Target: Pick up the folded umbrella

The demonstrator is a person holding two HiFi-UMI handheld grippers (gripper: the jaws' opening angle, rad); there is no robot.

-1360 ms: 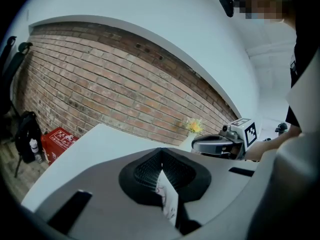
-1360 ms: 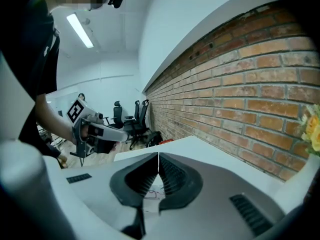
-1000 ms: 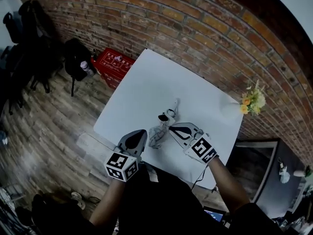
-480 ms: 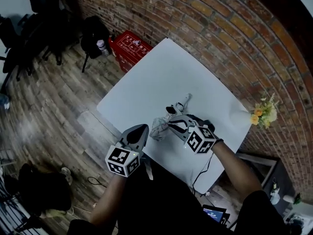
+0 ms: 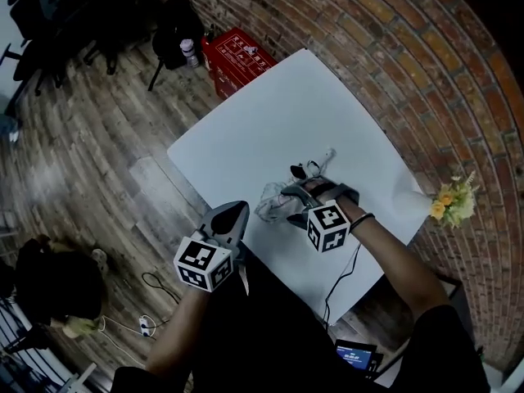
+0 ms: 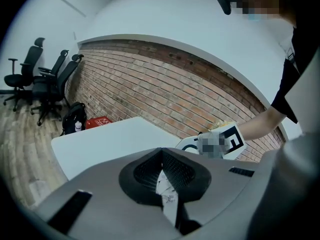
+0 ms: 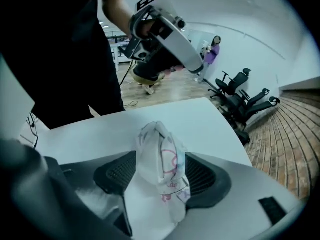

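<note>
The folded umbrella, white fabric with pink prints, lies on the white table near its front edge, its handle end pointing toward the wall. My right gripper points steeply down over it. Its jaws are opening, with the bunched fabric standing between the pads. My left gripper hovers at the table's front edge, left of the umbrella and apart from it. Its jaws are shut on a thin white printed strip, which dangles below it.
A vase of yellow flowers stands at the table's right corner by the brick wall. On the wood floor beyond the far corner sit a red crate, a black bag and office chairs.
My right gripper has dropped onto the umbrella, rolled over and opened its jaws around the fabric. The left gripper sank a little toward the table edge.
</note>
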